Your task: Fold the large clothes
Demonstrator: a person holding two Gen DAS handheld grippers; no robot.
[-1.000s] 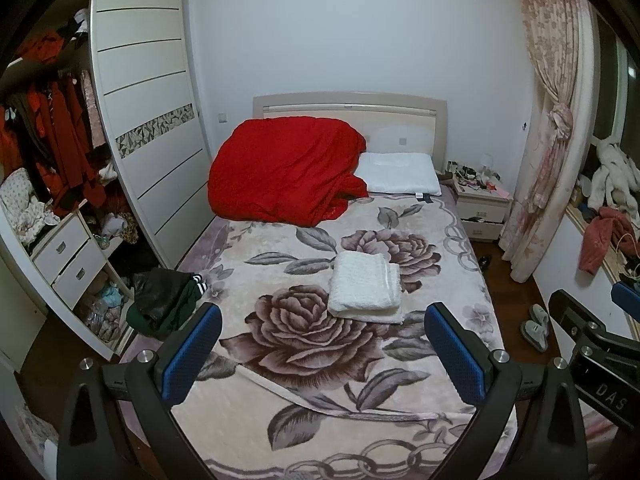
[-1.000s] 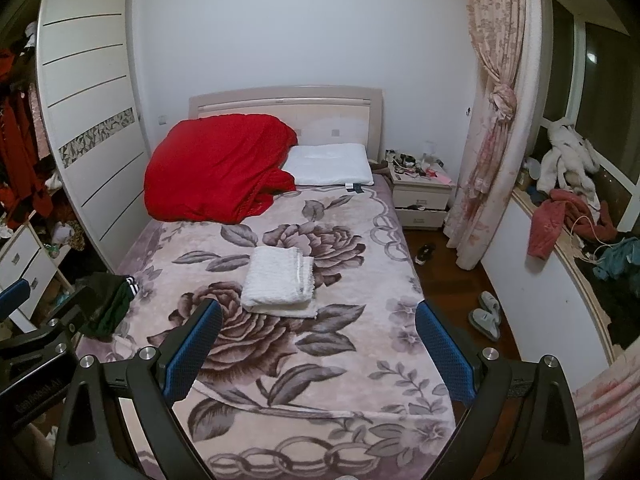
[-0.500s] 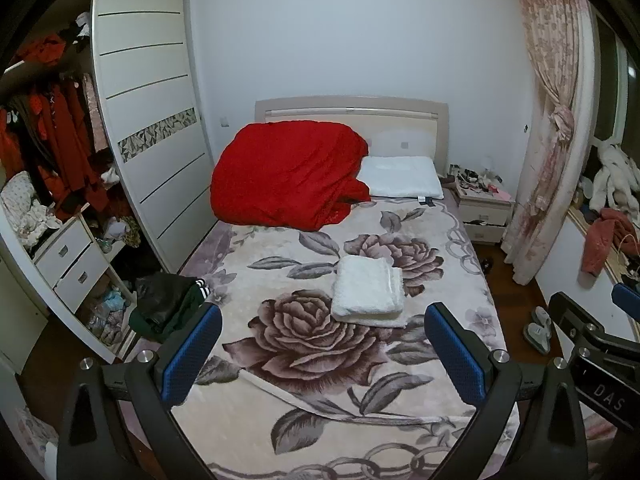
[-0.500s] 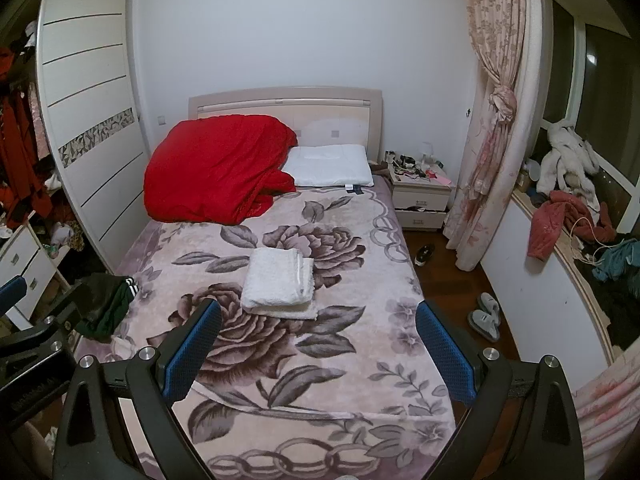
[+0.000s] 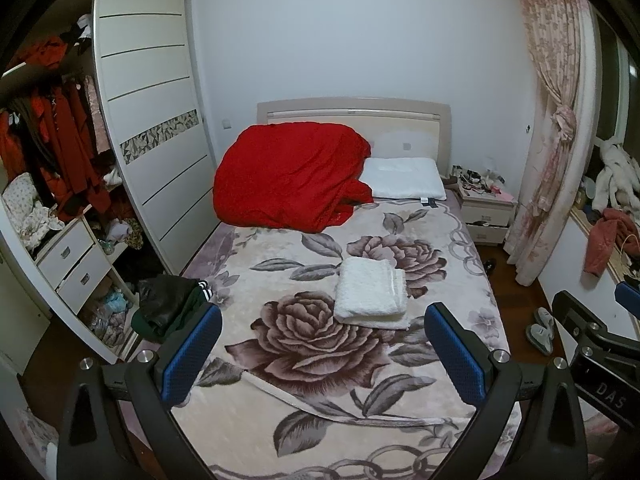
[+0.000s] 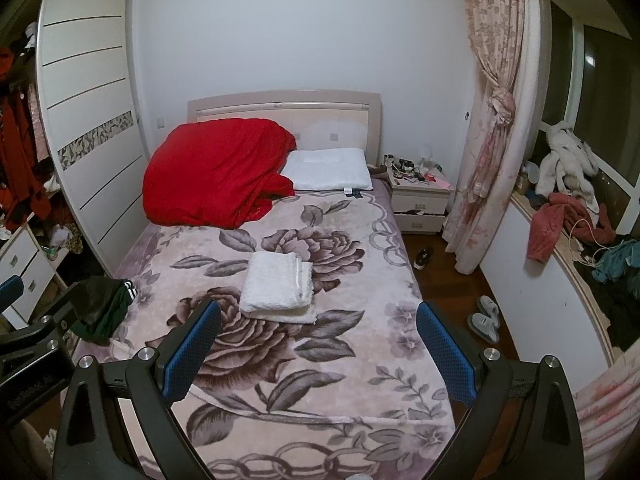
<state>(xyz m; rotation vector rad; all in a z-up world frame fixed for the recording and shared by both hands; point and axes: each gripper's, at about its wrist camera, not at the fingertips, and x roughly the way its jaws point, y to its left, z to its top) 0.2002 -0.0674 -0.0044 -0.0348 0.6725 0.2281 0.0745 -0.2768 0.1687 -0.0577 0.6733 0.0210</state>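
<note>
A folded white garment (image 5: 370, 294) lies in the middle of the bed (image 5: 280, 420), on a floral blanket; it also shows in the right wrist view (image 6: 278, 286). A dark green and black garment (image 5: 170, 306) lies bunched at the bed's left edge, also in the right wrist view (image 6: 102, 308). My left gripper (image 5: 322, 350) is open and empty, held high above the foot of the bed. My right gripper (image 6: 318, 344) is open and empty beside it, at the same height. Both are well short of the white garment.
A red quilt (image 5: 288, 178) and white pillow (image 5: 402, 178) lie at the headboard. An open wardrobe (image 5: 60, 184) with drawers stands left. A nightstand (image 5: 484, 212), a pink curtain (image 5: 554, 128), slippers (image 6: 486, 318) and a cluttered window sill (image 6: 580, 236) are on the right.
Both grippers have drawn back and risen a little, so the bed looks slightly farther away. The jaws stay open. Nothing on the bed has moved.
</note>
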